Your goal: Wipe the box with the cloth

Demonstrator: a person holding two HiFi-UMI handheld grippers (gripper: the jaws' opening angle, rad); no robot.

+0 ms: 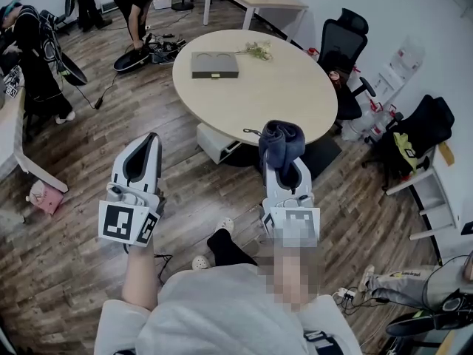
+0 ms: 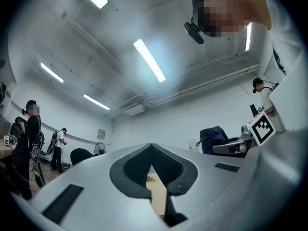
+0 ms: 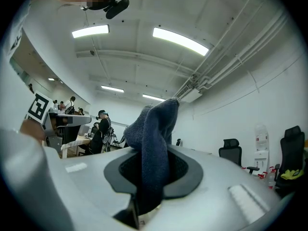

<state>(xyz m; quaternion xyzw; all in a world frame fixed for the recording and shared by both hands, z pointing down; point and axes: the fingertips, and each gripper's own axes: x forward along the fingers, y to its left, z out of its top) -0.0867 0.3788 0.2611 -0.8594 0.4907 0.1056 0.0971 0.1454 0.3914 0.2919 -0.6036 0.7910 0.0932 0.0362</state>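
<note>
One dark cloth (image 1: 281,139) in right gripper (image 1: 287,167); left gripper (image 1: 152,139) closed.

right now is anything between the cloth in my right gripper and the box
Nothing visible does. The right gripper holds the cloth above the floor, short of the table; bare tabletop runs to the box, and the plant sprig lies off to its side.
</note>
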